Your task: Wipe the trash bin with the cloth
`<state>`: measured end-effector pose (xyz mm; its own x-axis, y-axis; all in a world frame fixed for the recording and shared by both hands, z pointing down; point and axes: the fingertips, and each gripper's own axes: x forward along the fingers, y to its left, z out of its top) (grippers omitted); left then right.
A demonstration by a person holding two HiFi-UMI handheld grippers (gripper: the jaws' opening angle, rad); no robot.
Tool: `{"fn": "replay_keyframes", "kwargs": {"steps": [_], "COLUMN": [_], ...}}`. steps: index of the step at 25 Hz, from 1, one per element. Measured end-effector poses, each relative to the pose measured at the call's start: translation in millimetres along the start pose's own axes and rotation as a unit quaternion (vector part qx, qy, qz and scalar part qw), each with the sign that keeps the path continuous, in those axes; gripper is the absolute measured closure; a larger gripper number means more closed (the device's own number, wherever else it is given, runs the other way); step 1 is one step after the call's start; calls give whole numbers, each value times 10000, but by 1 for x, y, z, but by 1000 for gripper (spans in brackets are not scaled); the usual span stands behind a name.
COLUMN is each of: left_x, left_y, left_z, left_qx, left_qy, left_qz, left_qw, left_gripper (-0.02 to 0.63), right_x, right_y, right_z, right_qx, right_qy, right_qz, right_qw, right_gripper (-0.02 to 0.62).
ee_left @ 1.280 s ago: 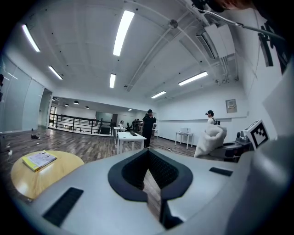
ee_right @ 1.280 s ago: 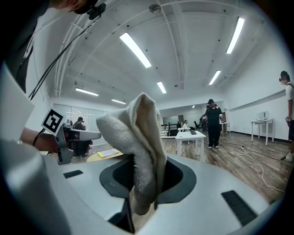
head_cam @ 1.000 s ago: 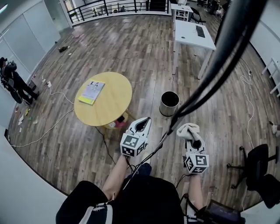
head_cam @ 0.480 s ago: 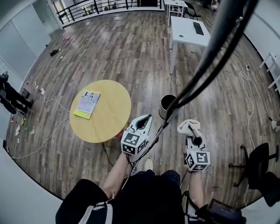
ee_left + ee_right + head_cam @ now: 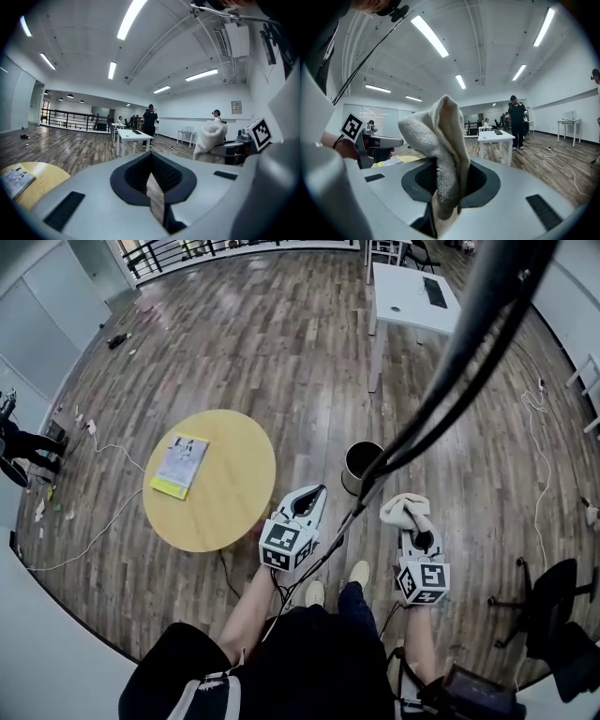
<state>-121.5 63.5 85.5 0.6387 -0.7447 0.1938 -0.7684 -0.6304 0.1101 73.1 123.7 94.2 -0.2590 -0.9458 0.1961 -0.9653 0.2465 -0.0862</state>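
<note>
The trash bin, a dark-mouthed metal cylinder, stands upright on the wooden floor just right of the round yellow desk, apart from it. The cloth, pale and bunched, is not touching the bin; it is up in the air, nearer the person, pinched in the right hand-held gripper. In the right gripper view the cloth rises from between the jaws, which are closed on its lower fold, and it flops over to one side. The left hand-held gripper hovers level with the right one, over the edge of the round desk; its own view shows the jaws pressed together with nothing between them. A thick black cable crosses the head view in front of the bin. A yellow-edged booklet lies flat on the round desk. Farther off stands a white desk with a keyboard on it, and a black chair is at the right edge
</note>
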Motion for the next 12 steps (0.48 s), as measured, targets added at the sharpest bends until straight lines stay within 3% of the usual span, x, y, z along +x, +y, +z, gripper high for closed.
{"fn": "replay_keyframes", "kwargs": {"steps": [12], "left_x": [102], "left_y": [2], "left_z": [17], "left_qx": [-91], "left_qy": [-12], "left_qz": [496], "left_qw": [9987], "left_gripper": [611], "right_x": [77], "right_y": [-84], "right_z": [15], "right_qx": [-115], "right_qy": [57], "right_qz": [560], "right_qw": [9983], "right_gripper": [500]}}
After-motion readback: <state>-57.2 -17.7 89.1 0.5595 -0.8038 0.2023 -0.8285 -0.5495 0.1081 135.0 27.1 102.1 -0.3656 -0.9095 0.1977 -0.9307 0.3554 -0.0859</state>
